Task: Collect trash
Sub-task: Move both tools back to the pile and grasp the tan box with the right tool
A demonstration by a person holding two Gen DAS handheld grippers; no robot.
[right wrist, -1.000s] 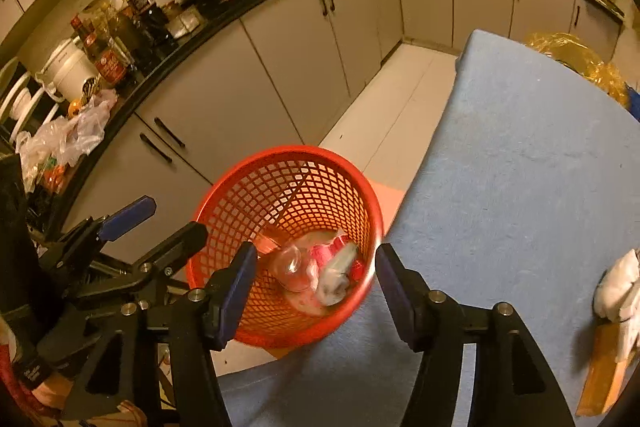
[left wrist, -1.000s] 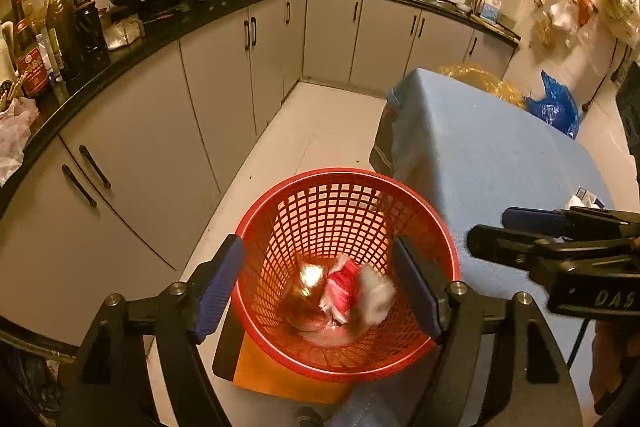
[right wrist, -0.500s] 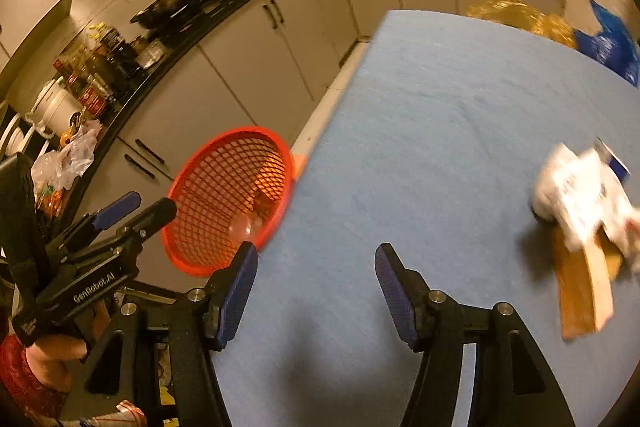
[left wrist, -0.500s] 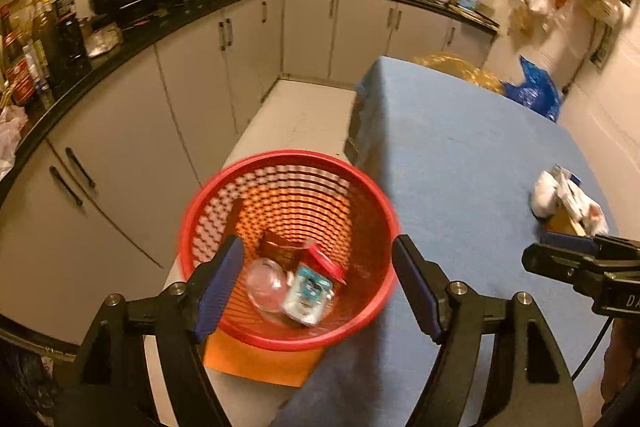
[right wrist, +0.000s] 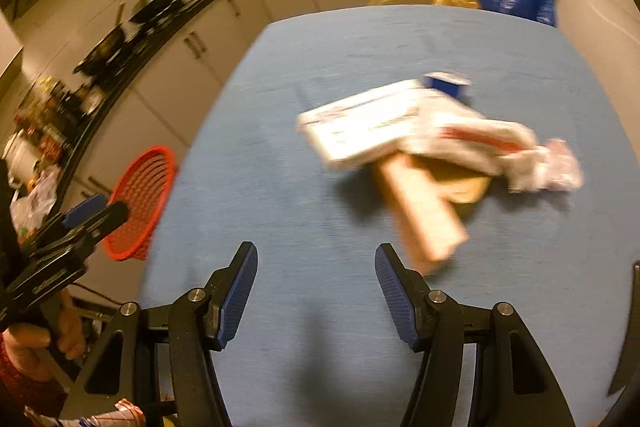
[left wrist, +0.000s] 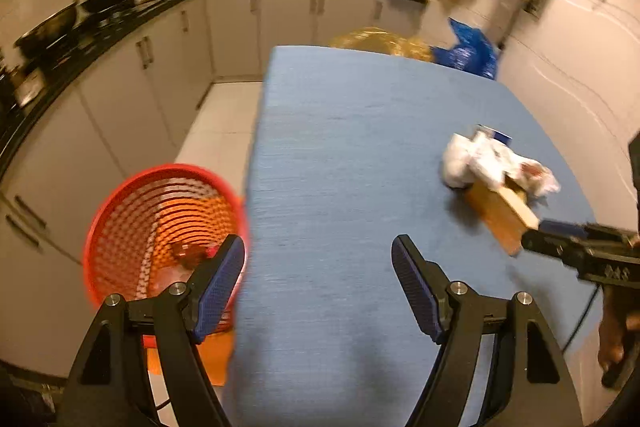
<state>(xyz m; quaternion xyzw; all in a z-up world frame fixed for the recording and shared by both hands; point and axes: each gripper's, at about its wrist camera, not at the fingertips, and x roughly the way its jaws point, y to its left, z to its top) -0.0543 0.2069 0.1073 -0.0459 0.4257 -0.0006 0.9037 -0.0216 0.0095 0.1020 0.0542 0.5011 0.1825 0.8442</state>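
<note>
Both views have swung away from the one red mesh basket (left wrist: 160, 227), now at far left off the blue-covered table's (left wrist: 340, 167) edge. The left gripper (left wrist: 318, 283) and the right gripper (right wrist: 316, 287) hang open and empty over bare cloth. At right lies one trash pile (right wrist: 440, 143): crumpled white wrappers over one brown cardboard box (right wrist: 424, 215).

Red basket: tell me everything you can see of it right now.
The red basket is a round, open-topped mesh bin that looks like plastic, standing upright on the floor against the left edge of the blue table, in front of the cabinets. Something orange lies under its base. A few blurred pieces of trash lie at its bottom. Neither gripper touches it.
</note>
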